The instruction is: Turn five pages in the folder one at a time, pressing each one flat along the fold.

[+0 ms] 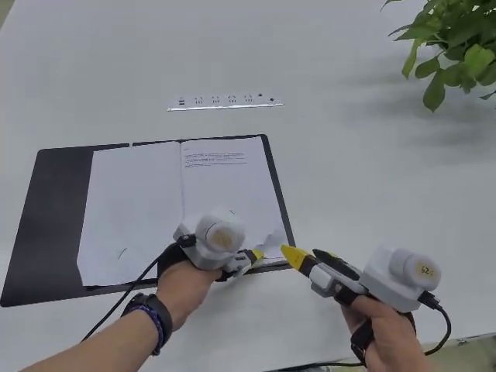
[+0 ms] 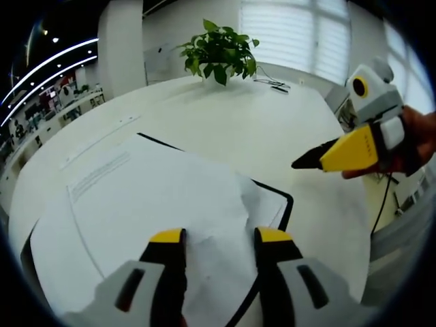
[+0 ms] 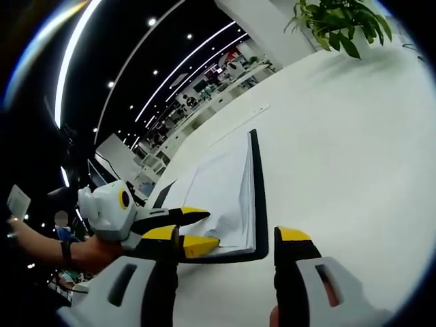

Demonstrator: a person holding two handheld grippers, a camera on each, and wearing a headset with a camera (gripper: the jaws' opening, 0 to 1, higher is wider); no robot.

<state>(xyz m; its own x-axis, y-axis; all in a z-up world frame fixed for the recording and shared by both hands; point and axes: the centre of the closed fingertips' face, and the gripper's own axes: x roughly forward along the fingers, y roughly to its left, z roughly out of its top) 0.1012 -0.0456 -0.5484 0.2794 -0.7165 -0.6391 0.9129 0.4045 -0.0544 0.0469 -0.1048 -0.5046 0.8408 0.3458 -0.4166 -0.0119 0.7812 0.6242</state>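
Observation:
A black folder (image 1: 46, 232) lies open on the white table, with a blank left page (image 1: 132, 209) and a right page (image 1: 229, 186) that has a few printed lines at its top. The right page's lower right corner (image 1: 271, 237) curls up a little. My left gripper (image 1: 249, 260) is at that corner, open, with the page (image 2: 170, 197) under and between its yellow-tipped jaws (image 2: 220, 236). My right gripper (image 1: 291, 256) hovers just right of the folder's edge, open with nothing between its jaws (image 3: 227, 235). It points at the left gripper (image 3: 184, 228).
A silver socket strip (image 1: 225, 101) is set into the table beyond the folder. A green potted plant (image 1: 453, 46) stands at the far right. The table's near edge (image 1: 434, 341) runs just behind my right hand.

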